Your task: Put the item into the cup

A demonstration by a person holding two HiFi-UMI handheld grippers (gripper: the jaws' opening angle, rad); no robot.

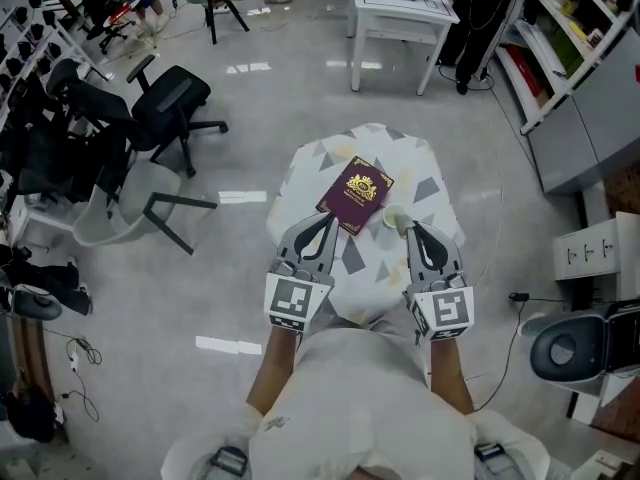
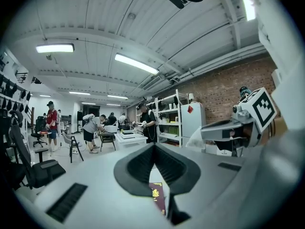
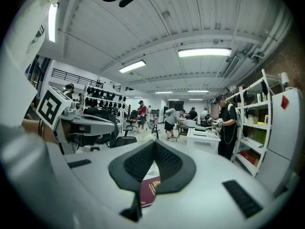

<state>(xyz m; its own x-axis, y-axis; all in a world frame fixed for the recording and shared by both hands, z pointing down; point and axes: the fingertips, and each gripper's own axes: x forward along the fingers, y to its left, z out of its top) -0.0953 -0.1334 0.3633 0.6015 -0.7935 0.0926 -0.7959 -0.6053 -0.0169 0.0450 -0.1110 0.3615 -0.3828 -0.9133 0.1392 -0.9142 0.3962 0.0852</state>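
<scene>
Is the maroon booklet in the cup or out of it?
Out. The maroon booklet lies flat and closed on the table, beside the cup.

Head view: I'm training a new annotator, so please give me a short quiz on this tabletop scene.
1. Fill in: the jaws of the left gripper and the right gripper are both ____.
2. True or false: the maroon booklet with a gold emblem lies on the patterned cloth-covered table.
3. The small pale cup stands nearest: A) the left gripper, B) the right gripper, C) the table's far edge.
Key: 1 shut, holding nothing; 2 true; 3 B.
</scene>
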